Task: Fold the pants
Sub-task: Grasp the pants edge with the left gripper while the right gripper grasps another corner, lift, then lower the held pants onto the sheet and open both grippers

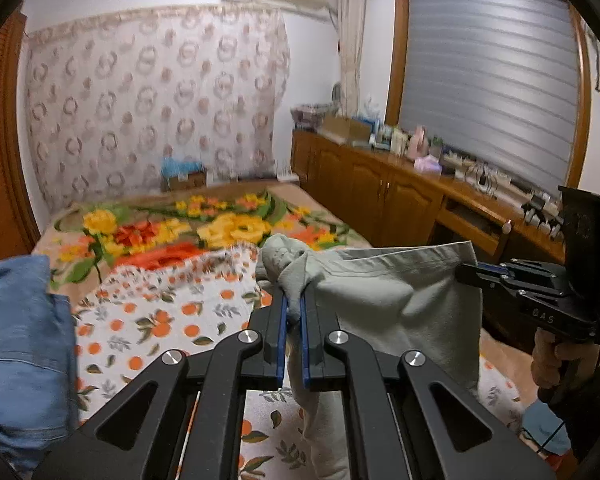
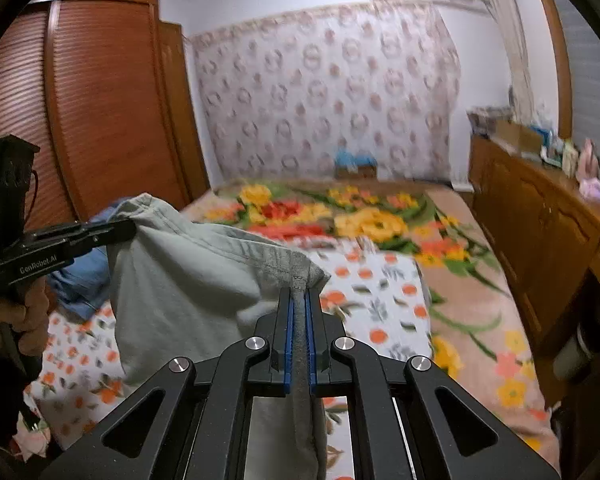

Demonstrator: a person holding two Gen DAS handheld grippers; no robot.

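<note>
Pale grey-green pants (image 1: 384,292) hang in the air above the bed, stretched between both grippers. My left gripper (image 1: 294,300) is shut on a bunched corner of the waistband. My right gripper (image 2: 299,292) is shut on the opposite edge of the pants (image 2: 188,280), with a strip of cloth running down between its blue pads. In the left wrist view the right gripper (image 1: 466,272) shows at the right, pinching the cloth's top corner. The left gripper (image 2: 126,228) shows at the left of the right wrist view, a hand (image 2: 16,316) on its handle. The lower part of the pants is hidden behind the jaws.
Below lies an orange-print sheet (image 1: 160,320) over a floral blanket (image 1: 228,228). Blue denim clothing (image 1: 24,336) is piled at the left. A cluttered wooden cabinet (image 1: 400,188) runs along the right of the bed, a wooden wardrobe (image 2: 100,100) along the left.
</note>
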